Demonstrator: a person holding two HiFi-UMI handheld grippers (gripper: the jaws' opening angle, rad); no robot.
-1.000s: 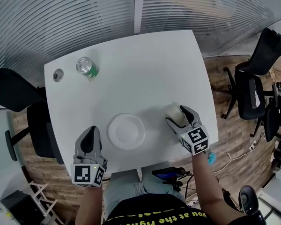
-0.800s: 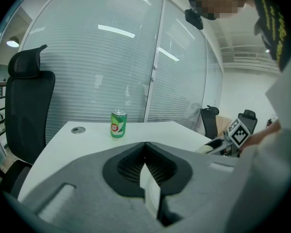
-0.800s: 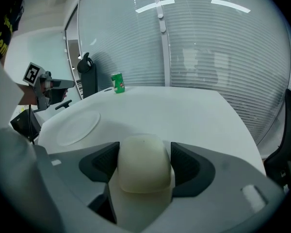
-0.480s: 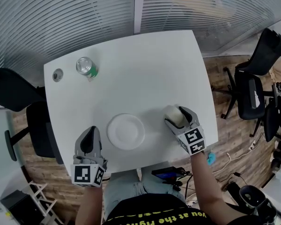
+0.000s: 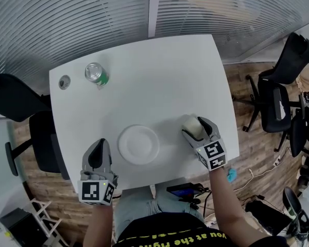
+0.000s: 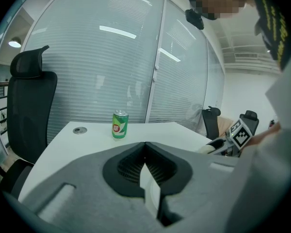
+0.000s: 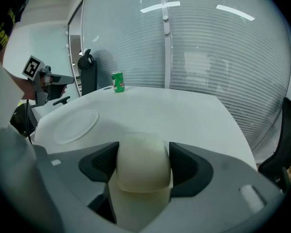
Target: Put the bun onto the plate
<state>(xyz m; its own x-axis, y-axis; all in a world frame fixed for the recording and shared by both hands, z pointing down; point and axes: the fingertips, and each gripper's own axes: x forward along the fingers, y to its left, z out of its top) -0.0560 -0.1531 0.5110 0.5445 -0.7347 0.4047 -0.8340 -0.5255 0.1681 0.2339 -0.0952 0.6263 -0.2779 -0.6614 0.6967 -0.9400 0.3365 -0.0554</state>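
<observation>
Right gripper [image 5: 194, 126] has its pads against both sides of the bun [image 5: 189, 122], jaws set wide; the bun rests on the table [image 5: 144, 76] just right of the plate [image 5: 138, 144], not on it. Left gripper [image 5: 98, 151] is left of the plate, jaws together, empty.

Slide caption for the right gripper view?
Right hand-held gripper closed on the pale bun; white table with plate and green can beyond.
</observation>
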